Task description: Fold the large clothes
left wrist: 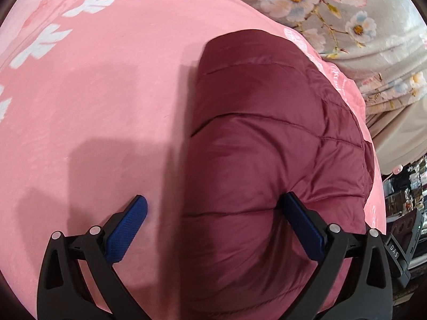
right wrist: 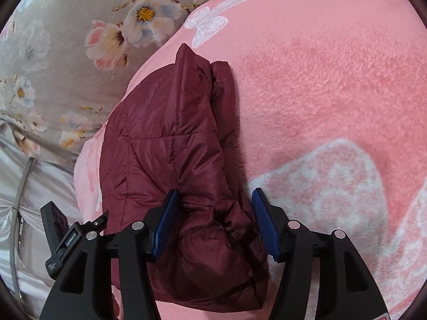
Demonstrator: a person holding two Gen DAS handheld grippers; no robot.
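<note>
A maroon quilted puffer jacket (left wrist: 267,133) lies folded into a thick bundle on a pink fleece blanket (left wrist: 106,93). My left gripper (left wrist: 214,204) stands wide open over the bundle's near left edge. One blue pad is above bare blanket, and the other rests against the jacket's puffy surface. In the right wrist view the jacket (right wrist: 165,133) runs away from me along the blanket's (right wrist: 320,80) left side. My right gripper (right wrist: 215,196) is open astride the jacket's crumpled near end. Its left pad touches the fabric, and a gap shows at its right pad.
A grey sheet with white and pink flowers (left wrist: 347,13) (right wrist: 66,53) lies beyond the blanket's edge. Silver-grey fabric with a thin strap (right wrist: 24,181) is at the lower left. Dark clutter (left wrist: 400,186) sits past the bed's edge on the right.
</note>
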